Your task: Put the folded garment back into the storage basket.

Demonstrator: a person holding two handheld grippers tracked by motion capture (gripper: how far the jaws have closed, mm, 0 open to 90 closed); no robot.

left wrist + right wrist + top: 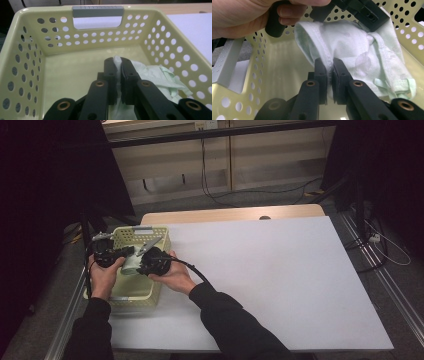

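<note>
Both tongs, left gripper and right gripper, clamp the pale green cloth inside the basket at the table's near-left corner; lifting out looks barely begun.

The high view looks forward and down from above the person's side, taking in the whole worktop from well back. Each gripper view rides close behind its own jaws; both share the yellow basket's inside and the pale green cloth.
</note>
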